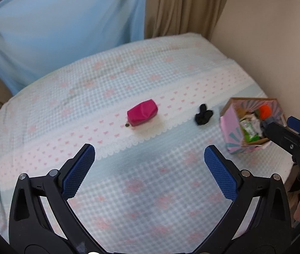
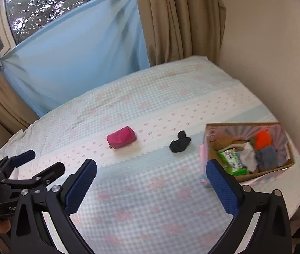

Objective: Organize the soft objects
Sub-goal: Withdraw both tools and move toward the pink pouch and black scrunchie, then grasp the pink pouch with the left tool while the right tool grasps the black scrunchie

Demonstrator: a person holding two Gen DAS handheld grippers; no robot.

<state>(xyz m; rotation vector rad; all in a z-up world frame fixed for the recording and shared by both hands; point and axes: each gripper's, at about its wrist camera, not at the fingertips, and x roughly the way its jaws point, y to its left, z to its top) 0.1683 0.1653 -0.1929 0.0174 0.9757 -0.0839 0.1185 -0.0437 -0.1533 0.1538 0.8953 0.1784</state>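
Nearby, box (image 2: pixel 277 170) sits at bed (image 2: pixel 150 201) edge.

Home bedroom: bed (image 2: pixel 150 110), beige curtains (image 2: pixel 171 21), window (image 2: pixel 50 4).

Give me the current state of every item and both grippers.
left gripper: open, empty
right gripper: open, empty
pink pouch: loose on the bedspread
black sock: crumpled, outside the box
box: open-topped, partly filled
orange ball: in the box
green packet: in the box
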